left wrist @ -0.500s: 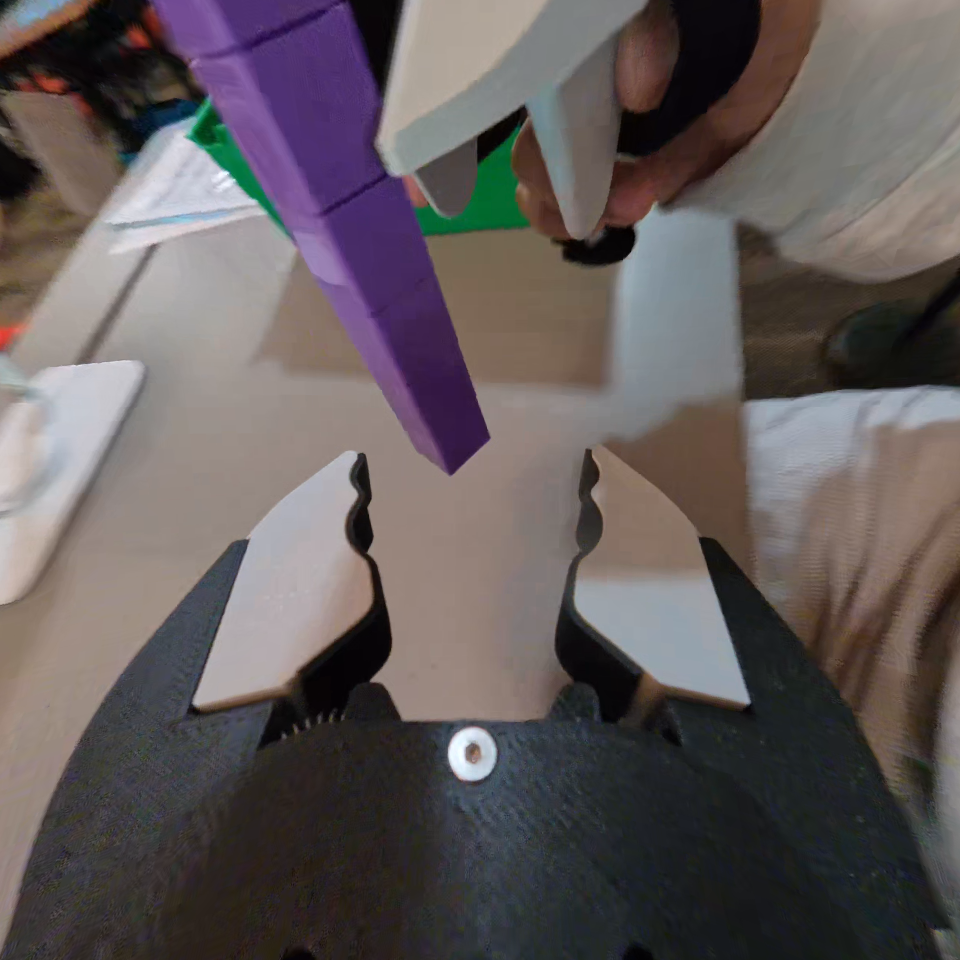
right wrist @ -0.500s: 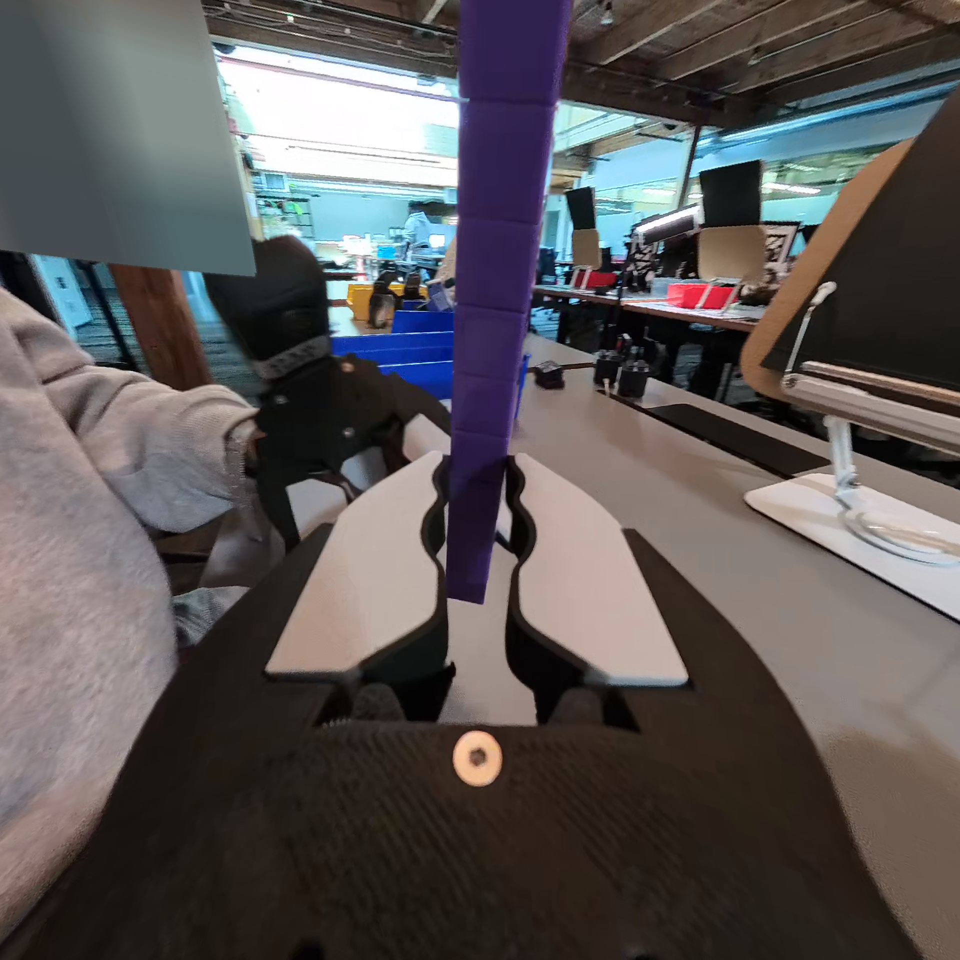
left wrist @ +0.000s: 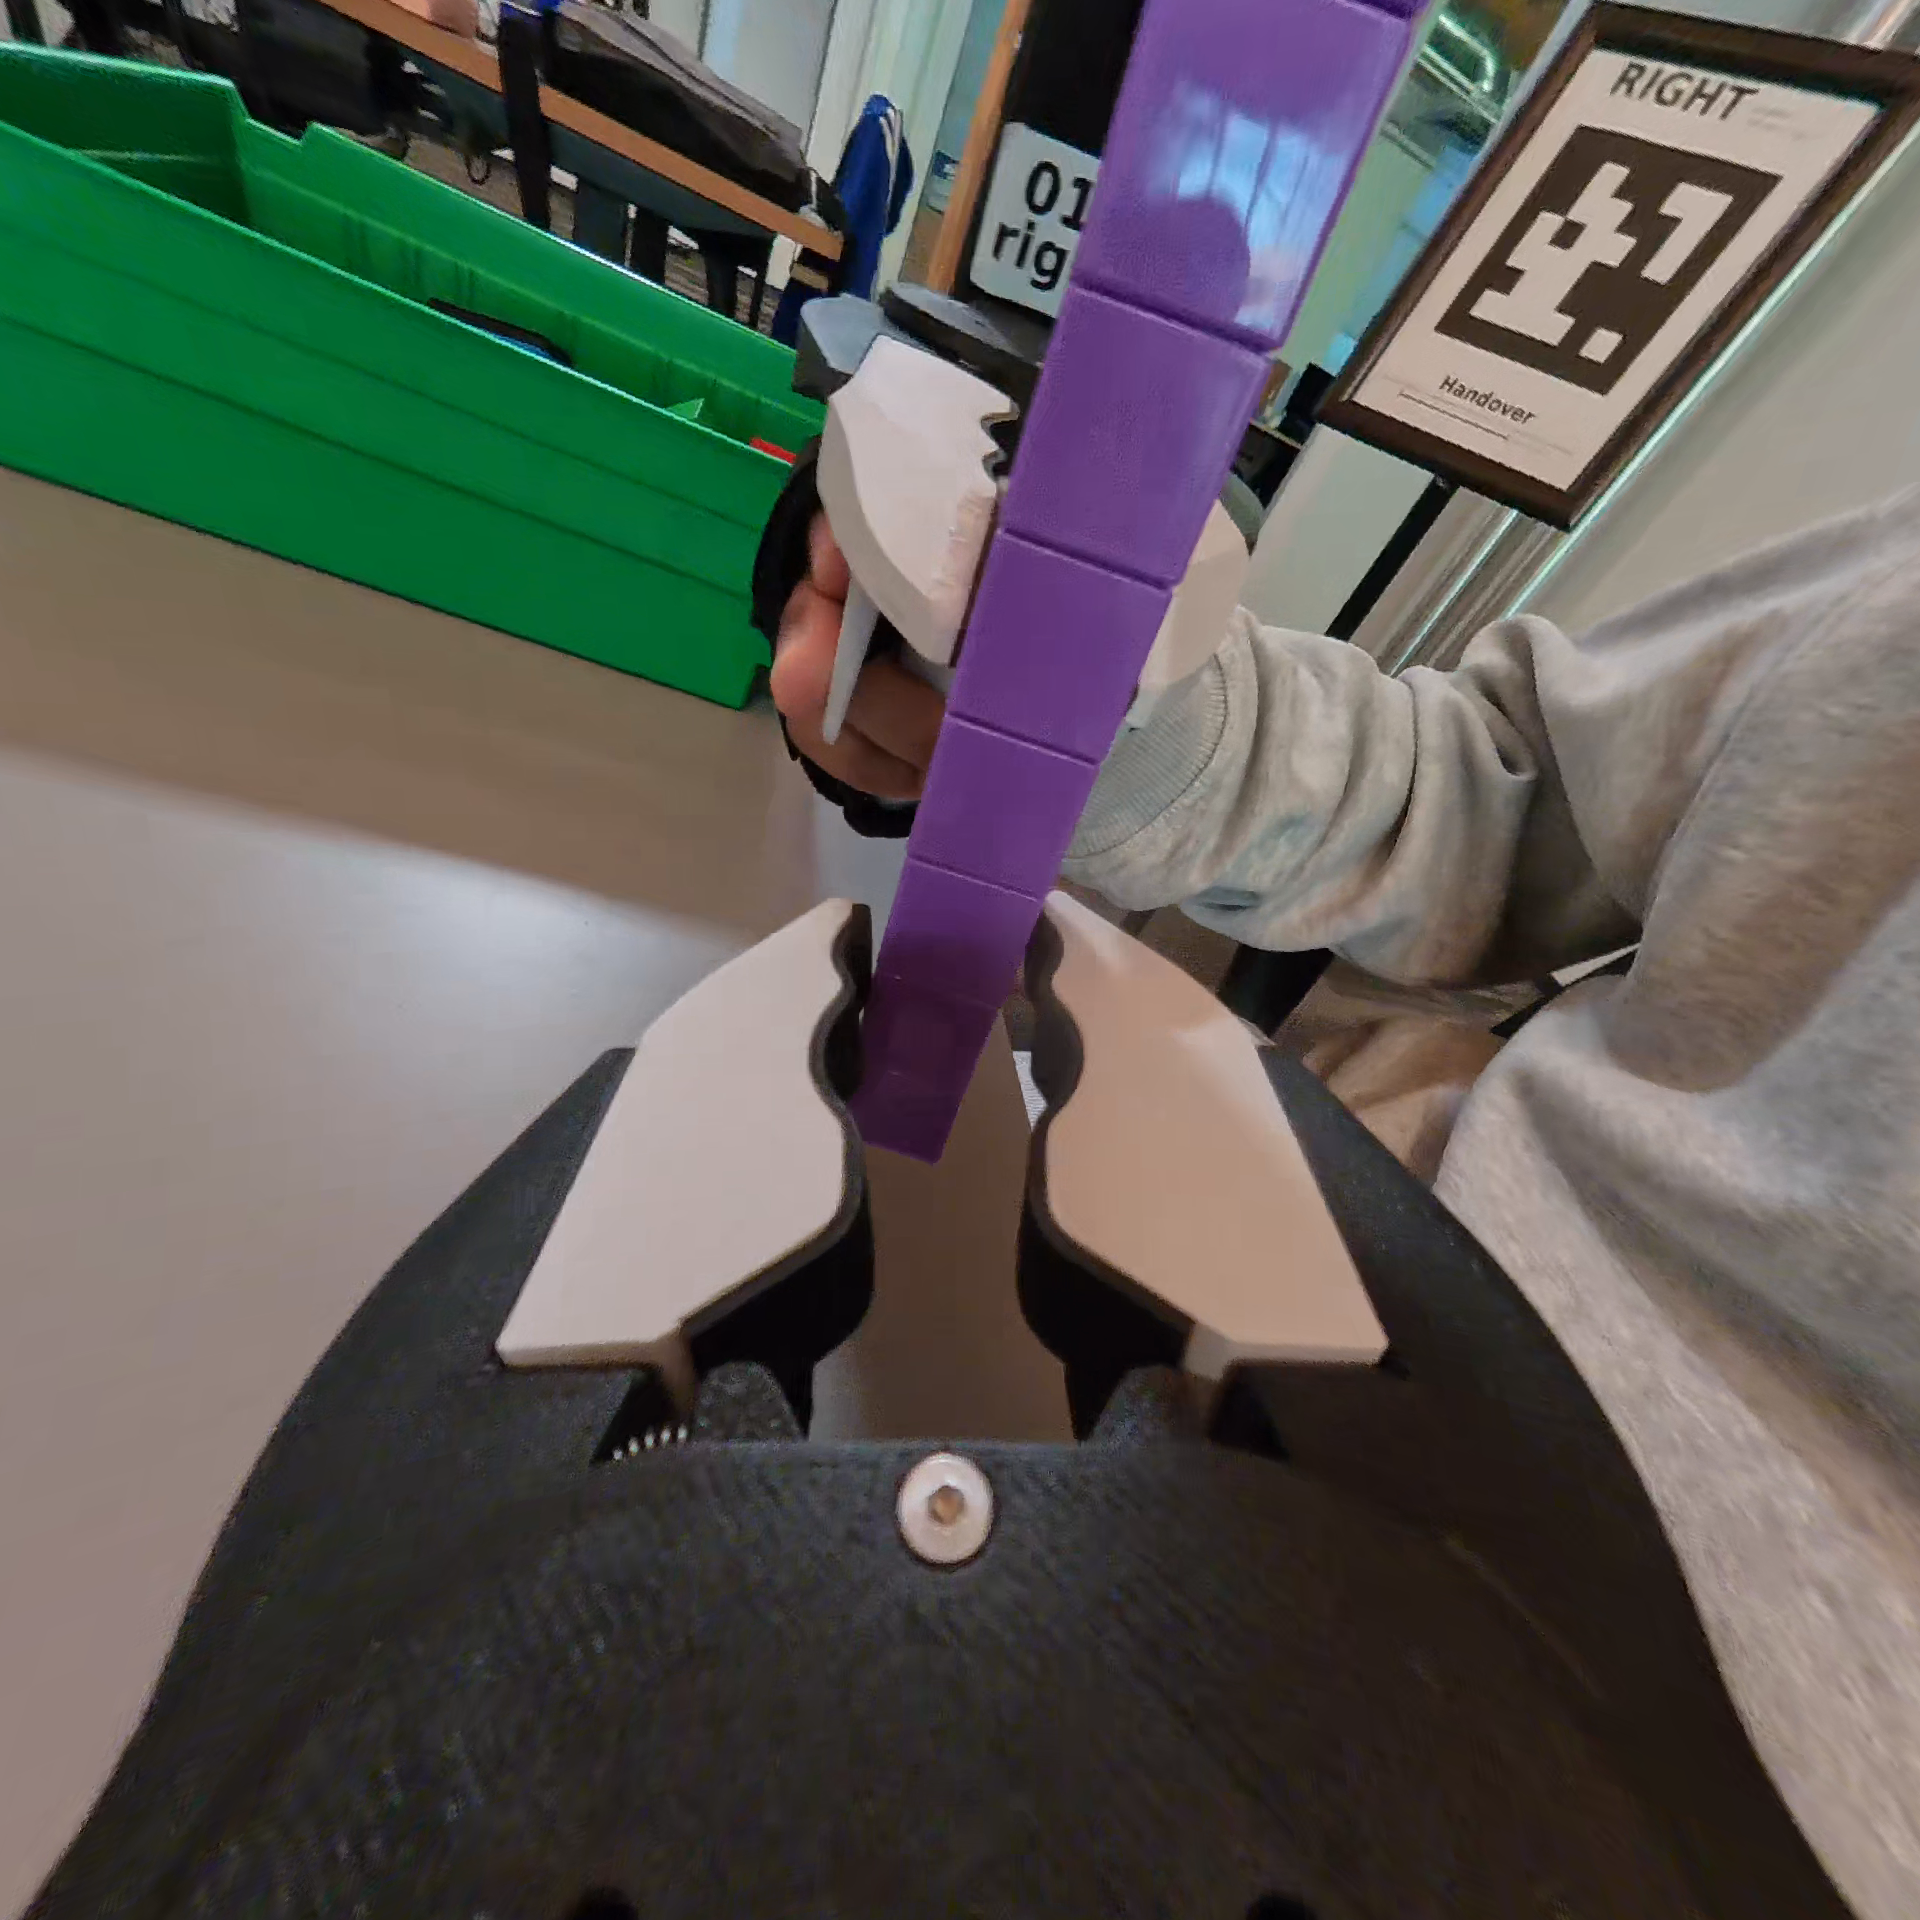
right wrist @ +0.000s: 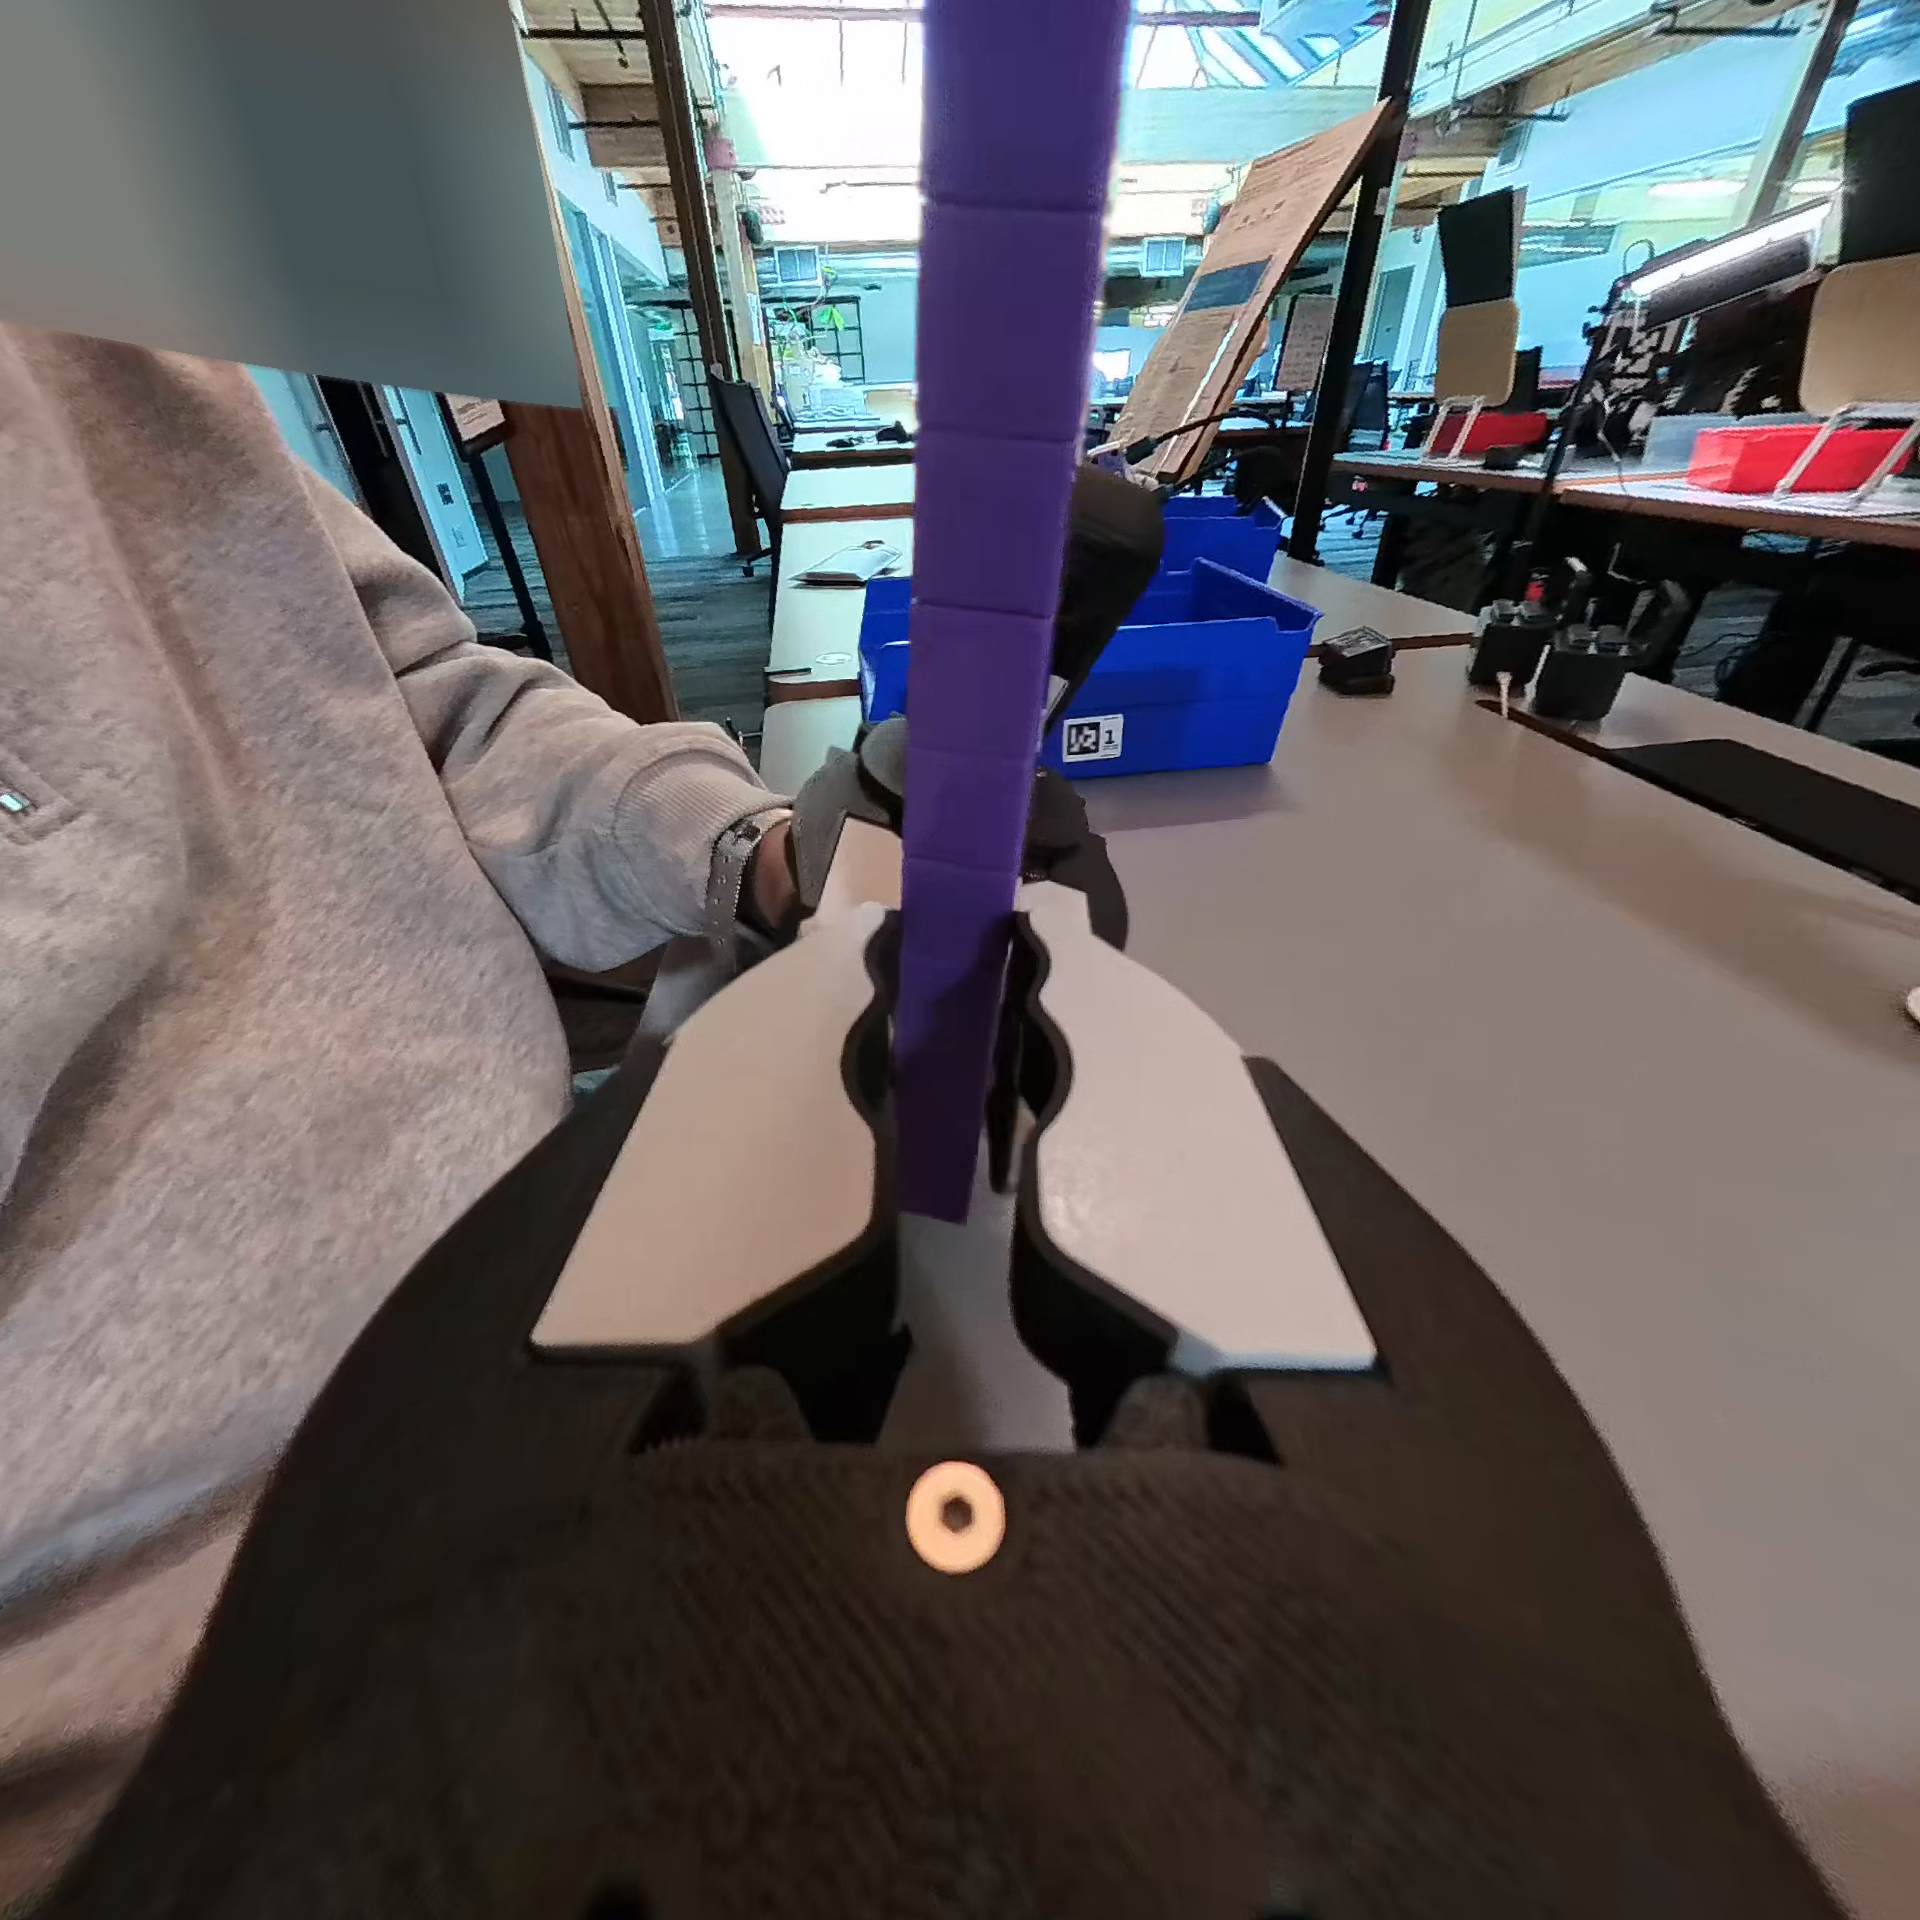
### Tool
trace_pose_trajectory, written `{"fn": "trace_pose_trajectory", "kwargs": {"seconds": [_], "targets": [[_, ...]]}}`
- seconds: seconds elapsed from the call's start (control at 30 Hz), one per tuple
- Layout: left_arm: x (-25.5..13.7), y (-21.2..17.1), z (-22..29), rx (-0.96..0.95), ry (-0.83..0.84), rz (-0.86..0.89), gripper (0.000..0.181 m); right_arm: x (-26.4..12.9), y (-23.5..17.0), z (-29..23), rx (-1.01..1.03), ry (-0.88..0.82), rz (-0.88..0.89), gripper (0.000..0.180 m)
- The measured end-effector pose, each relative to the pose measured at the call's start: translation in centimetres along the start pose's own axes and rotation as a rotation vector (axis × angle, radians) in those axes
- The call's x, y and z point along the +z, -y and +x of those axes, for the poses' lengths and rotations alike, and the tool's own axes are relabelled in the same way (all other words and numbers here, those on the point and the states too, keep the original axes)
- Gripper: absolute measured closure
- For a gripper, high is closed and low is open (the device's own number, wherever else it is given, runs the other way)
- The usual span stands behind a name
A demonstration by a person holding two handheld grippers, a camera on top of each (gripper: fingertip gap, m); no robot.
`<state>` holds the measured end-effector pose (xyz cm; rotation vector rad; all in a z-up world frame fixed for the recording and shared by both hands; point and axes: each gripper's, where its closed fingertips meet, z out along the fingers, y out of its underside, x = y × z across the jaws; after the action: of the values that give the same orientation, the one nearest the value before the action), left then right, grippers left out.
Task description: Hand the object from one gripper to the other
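My purple segmented bar (left wrist: 1081, 623), white-fingered black left hand-held gripper (left wrist: 940, 1023), green bins (left wrist: 364, 416), blue bin (right wrist: 1184, 665), beige worktop (left wrist: 312, 1039).

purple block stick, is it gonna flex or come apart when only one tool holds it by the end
The purple block stick probably stays stiff: it runs dead straight across every segment. The seams between cubes hint it could snap apart under sideways force. Its glossy faces look slippery, and with the left tool at one end only, the long overhang may lever it loose.
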<state>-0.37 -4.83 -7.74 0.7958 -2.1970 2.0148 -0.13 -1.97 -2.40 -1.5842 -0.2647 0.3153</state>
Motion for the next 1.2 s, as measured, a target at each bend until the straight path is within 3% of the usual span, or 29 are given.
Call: {"fn": "trace_pose_trajectory", "kwargs": {"seconds": [0.17,0.27,0.47,0.6,0.83,1.2], "targets": [[-0.2,0.5,0.5,0.022,-0.02,0.032,0.156,0.2,0.6,0.7,-0.018,-0.057,0.056,0.156],[-0.6,1.3,0.1,0.006,0.005,0.083,0.156,0.4,1.0,1.4,-0.074,-0.125,0.074,0.145],[-2.9,5.1,-2.7,0.015,0.194,0.239,0.157,0.9,6.4,4.7,-0.056,-0.286,0.185,0.11],[-5.0,6.7,-5.8,-0.003,0.406,0.349,0.157,1.3,9.9,6.5,0.076,-0.295,0.342,0.11],[-6.5,4.7,-6.9,0.141,0.561,0.217,0.157,0.4,4.9,7.6,0.143,-0.375,0.418,0.125],[-7.4,2.3,-6.0,0.127,0.424,0.192,0.157,0.9,1.5,8.8,0.246,-0.289,0.339,0.134]]}}
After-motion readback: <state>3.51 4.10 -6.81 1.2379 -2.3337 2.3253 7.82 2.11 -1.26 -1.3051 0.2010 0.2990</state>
